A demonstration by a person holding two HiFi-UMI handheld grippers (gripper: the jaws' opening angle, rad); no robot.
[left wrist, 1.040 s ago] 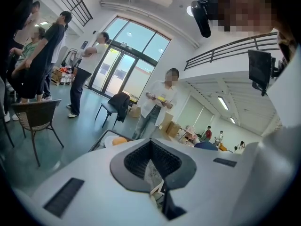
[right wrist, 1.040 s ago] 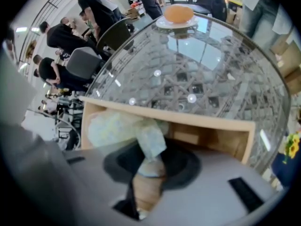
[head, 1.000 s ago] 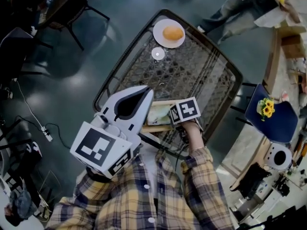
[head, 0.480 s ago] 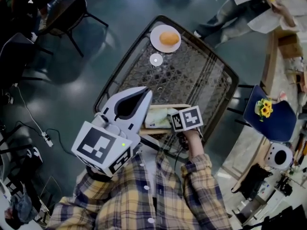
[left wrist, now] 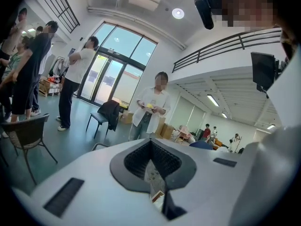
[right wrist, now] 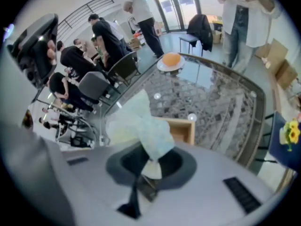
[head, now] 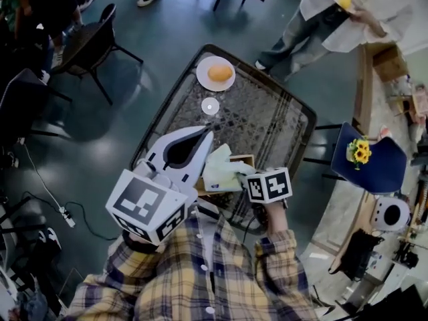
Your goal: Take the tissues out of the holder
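Note:
A pale tissue (head: pixel 224 168) stands up in a crumpled tuft from the wooden holder (head: pixel 242 160) at the near edge of the glass table (head: pixel 267 116). My right gripper (head: pixel 246 174) sits just right of the holder, under its marker cube, shut on the tissue. In the right gripper view the tissue (right wrist: pixel 141 126) fans out from my right gripper (right wrist: pixel 151 149), with the holder (right wrist: pixel 182 130) behind it. My left gripper (head: pixel 208 134) hovers over the holder's left side with its tips together and nothing in them. The left gripper view has my left gripper (left wrist: pixel 151 141) aimed out into the room.
A white plate with an orange bun (head: pixel 216 73) and a small white disc (head: pixel 210 105) sit at the table's far end. A person (head: pixel 334 19) stands beyond the table. Dark chairs (head: pixel 87 42) are at the left, a blue chair with yellow flowers (head: pixel 364 154) at the right.
The right gripper has closed on the tissue and drawn back toward me and to the right, pulling the tissue up out of the holder. The left gripper has stayed over the holder.

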